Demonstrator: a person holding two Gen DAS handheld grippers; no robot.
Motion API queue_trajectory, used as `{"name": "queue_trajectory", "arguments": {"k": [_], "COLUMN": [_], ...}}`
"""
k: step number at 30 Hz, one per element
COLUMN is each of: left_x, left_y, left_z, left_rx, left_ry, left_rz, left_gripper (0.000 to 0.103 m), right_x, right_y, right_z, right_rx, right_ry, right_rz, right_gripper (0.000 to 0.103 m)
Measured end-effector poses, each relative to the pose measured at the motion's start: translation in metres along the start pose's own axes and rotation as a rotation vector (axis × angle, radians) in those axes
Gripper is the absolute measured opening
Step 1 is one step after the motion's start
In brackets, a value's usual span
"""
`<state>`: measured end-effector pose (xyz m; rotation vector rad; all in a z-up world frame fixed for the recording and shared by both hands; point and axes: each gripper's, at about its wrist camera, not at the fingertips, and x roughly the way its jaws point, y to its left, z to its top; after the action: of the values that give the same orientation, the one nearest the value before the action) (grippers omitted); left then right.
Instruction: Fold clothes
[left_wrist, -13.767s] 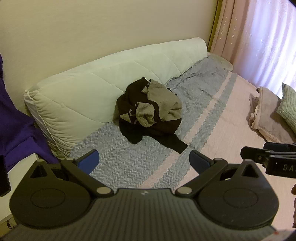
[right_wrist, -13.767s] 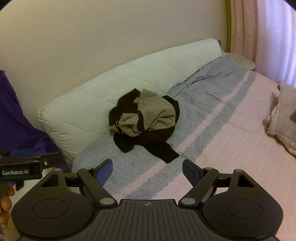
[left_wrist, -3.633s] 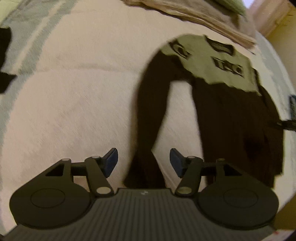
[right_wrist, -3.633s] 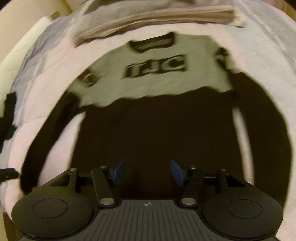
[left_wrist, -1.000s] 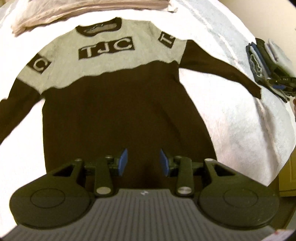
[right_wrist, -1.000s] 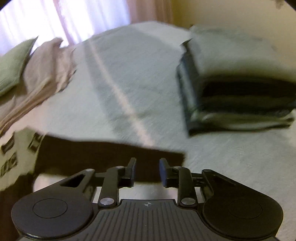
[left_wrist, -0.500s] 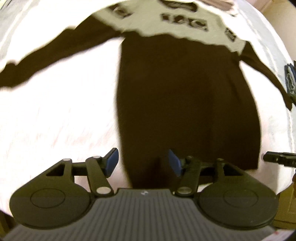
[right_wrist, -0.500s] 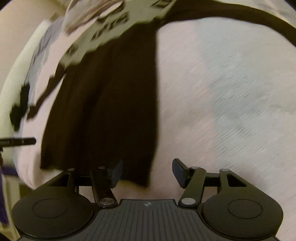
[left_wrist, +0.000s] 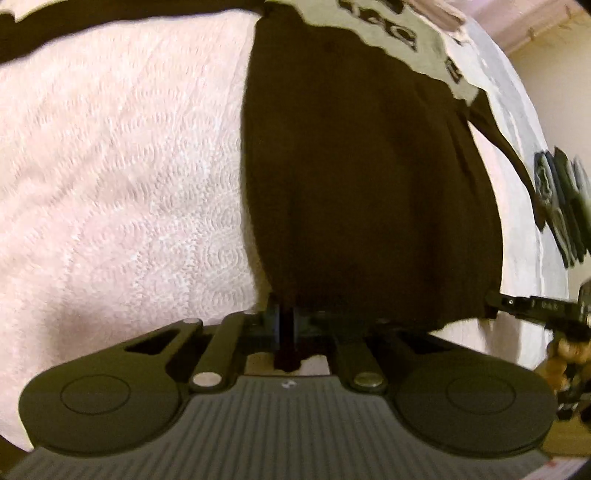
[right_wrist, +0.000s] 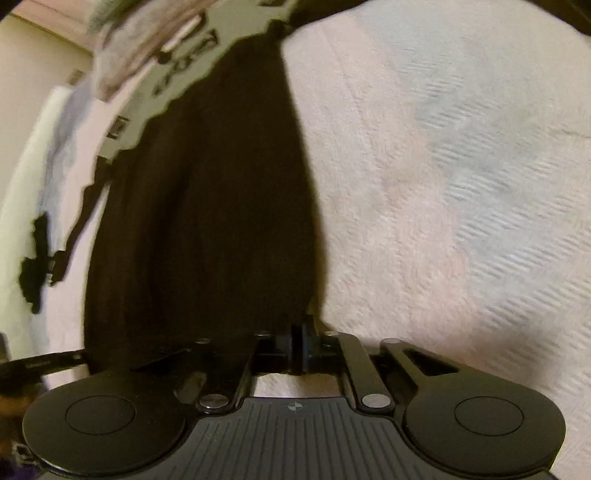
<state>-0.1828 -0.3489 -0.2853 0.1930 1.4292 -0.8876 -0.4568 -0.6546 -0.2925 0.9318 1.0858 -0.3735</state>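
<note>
A dark brown sweater (left_wrist: 369, 177) with a grey lettered chest band lies spread flat on the pale bedspread (left_wrist: 122, 177). My left gripper (left_wrist: 286, 325) is shut on the sweater's bottom hem at its left corner. In the right wrist view the same sweater (right_wrist: 207, 206) stretches away, and my right gripper (right_wrist: 297, 345) is shut on the hem at its right corner. Both pinch points are mostly hidden by dark cloth. The right gripper's tip (left_wrist: 517, 304) also shows at the edge of the left wrist view, held by a hand.
A stack of folded clothes (left_wrist: 561, 206) sits at the bed's right edge. Another dark garment (right_wrist: 35, 258) lies far left near the white headboard cushion. Folded beige bedding (right_wrist: 122, 55) lies beyond the sweater's collar. Pale bedspread (right_wrist: 461, 184) extends to the right.
Half a second ago both grippers were open just short of the hem. Both have moved in to the hem's corners and have shut on it.
</note>
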Motion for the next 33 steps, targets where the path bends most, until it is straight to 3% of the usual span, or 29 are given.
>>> {"name": "queue_trajectory", "arguments": {"k": [5,11,13,15,16,21,26,28,33], "left_x": [-0.036,-0.002,-0.004,-0.016,-0.025,-0.083,-0.138,-0.159,-0.186], "left_y": [-0.006,0.000,-0.001,-0.005,-0.006,-0.010,-0.021,-0.023,-0.032], "left_z": [-0.013,-0.014,-0.010,-0.006,-0.004,0.014,0.038,0.043,0.064], "left_rx": [-0.002,-0.032,-0.046,-0.040,-0.036,-0.084,-0.126,-0.144,-0.117], "left_ry": [-0.015,0.035,0.044,0.041,0.032,-0.065,-0.209,-0.266,-0.344], "left_rz": [0.023,0.059,0.074,0.119,0.145,0.243,0.324,0.337,0.375], "left_gripper": [0.003,0.003,0.010,0.014,0.015,0.022,0.038,0.050,0.067], "right_x": [-0.043,-0.003,0.000,-0.011,-0.020,-0.063,-0.082,-0.084,-0.087], "right_y": [0.015,0.011,0.018,0.029,0.034,0.072,0.132,0.156,0.199], "right_z": [-0.002,0.010,0.017,0.023,0.026,0.053,0.088,0.100,0.102], "right_rx": [-0.069,-0.119,-0.156,-0.214,-0.234,-0.280,-0.398,-0.453,-0.530], "right_ry": [0.011,0.089,0.097,0.067,0.043,-0.048,-0.118,-0.134,-0.188], "right_rz": [-0.079,-0.146,-0.191,-0.274,-0.290,-0.238,-0.165,-0.141,-0.145], "right_gripper": [0.000,0.001,0.011,0.052,0.057,0.059,0.059,0.060,0.061]}}
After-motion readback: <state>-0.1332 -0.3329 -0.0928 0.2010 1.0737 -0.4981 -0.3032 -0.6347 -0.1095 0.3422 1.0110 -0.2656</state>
